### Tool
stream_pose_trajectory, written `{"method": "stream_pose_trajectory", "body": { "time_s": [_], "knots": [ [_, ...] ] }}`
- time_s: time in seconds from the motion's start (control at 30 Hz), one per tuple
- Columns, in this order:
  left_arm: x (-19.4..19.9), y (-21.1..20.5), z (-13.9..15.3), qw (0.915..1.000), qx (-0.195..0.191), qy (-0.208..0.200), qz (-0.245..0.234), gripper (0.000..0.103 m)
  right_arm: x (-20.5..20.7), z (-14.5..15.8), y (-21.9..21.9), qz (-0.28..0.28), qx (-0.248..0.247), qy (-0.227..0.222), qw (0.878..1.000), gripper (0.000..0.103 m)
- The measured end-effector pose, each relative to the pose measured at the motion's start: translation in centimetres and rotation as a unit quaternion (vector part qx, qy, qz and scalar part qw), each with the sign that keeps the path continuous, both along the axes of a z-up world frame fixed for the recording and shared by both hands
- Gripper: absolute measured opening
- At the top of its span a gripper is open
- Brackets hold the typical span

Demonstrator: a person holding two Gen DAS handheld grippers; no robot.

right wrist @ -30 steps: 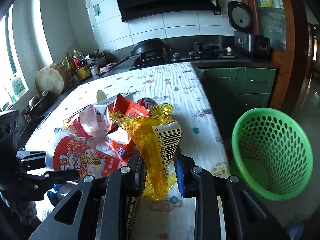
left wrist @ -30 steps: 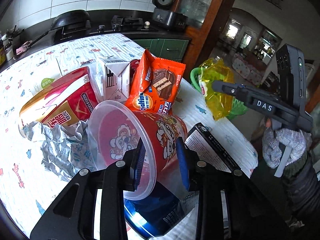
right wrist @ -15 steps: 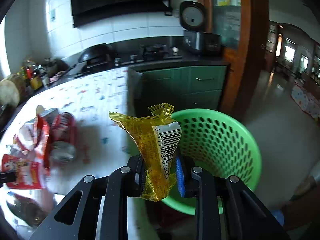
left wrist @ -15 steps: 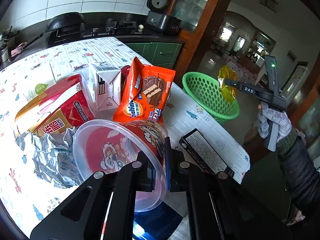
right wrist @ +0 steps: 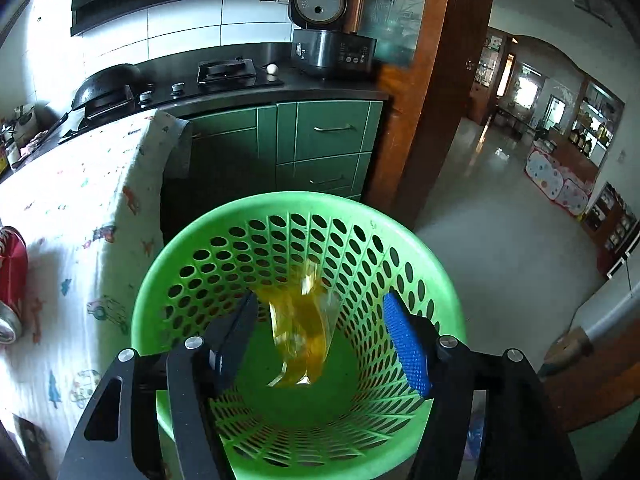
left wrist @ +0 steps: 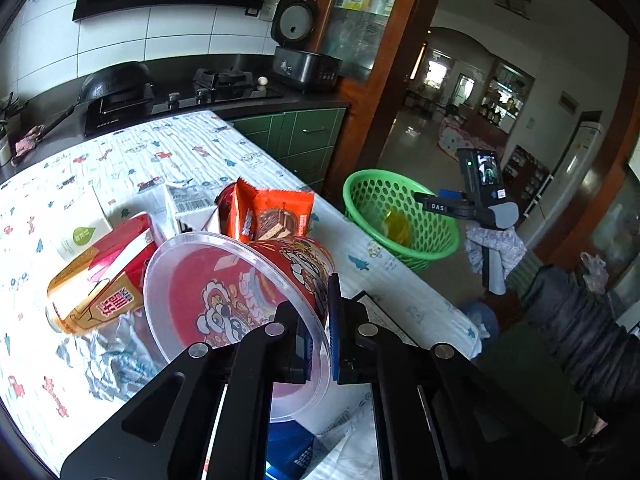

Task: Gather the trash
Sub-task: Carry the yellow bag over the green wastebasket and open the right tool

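My left gripper is shut on the rim of a red noodle cup and holds it tilted over the table. My right gripper is open over the green basket. The yellow wrapper is loose inside the basket, blurred as it drops. In the left wrist view the basket stands on the floor beside the table with the wrapper in it and the right gripper above its rim.
On the patterned tablecloth lie an orange snack packet, a white carton, a red-gold carton, crumpled foil and a black box. A red can lies near the table edge. Green cabinets stand behind the basket.
My right gripper moved over the basket, opened and let go of the yellow wrapper, which falls in. My left gripper closed on the noodle cup's rim and lifted it.
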State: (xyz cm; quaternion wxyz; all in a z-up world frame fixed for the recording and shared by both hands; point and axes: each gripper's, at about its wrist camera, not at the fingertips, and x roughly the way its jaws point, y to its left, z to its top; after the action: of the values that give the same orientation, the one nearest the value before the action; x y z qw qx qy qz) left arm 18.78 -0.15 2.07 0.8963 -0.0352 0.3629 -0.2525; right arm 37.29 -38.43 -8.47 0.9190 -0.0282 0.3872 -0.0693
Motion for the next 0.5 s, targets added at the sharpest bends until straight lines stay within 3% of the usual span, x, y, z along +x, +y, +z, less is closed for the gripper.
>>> {"method": "stream_pose_trajectory", "body": {
  "time_s": [0.17, 0.37, 0.5],
  "knots": [
    [2.4, -3.3, 2.3, 0.9991, -0.003, -0.003, -0.042, 0.005, -1.0, 0.4, -0.4, 0.007, 0.006, -0.012, 1.0, 0.071],
    [7.9, -9.5, 3.8, 0.9956, -0.003, 0.013, -0.092, 0.005, -3.7, 1.8, -1.6, 0.011, 0.01, -0.042, 0.999, 0.075],
    [11.9, -15.2, 3.3, 0.992, 0.028, 0.031, -0.12, 0.005, -5.7, 2.6, -2.8, 0.016, 0.003, -0.062, 0.998, 0.076]
  ]
}}
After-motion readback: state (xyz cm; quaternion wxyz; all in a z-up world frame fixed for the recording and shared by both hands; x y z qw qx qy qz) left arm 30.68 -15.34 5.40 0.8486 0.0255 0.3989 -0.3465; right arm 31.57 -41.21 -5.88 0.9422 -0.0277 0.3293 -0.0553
